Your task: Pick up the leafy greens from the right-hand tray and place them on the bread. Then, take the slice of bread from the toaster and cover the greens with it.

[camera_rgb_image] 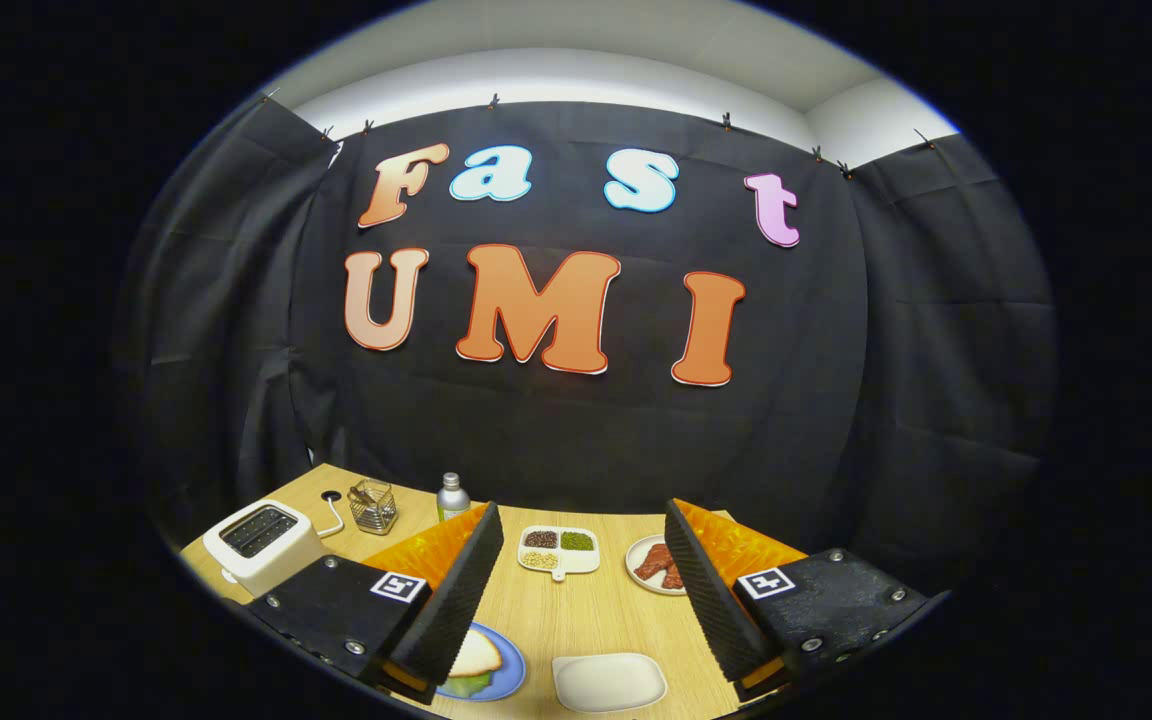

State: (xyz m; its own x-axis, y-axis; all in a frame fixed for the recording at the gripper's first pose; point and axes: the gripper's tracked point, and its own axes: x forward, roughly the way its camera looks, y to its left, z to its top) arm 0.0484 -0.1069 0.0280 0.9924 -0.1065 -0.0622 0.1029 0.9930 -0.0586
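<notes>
— Gripper view: we are seeing bread lying over greens on the blue plate, just behind the left finger.

— We are holding the fingers wide apart, gripping nothing; toaster sitting left on the desk.

toaster: one
wire basket: one
bottle: one
divided dish: one
plates: three, blue, white, meat
sandwich: one
</notes>
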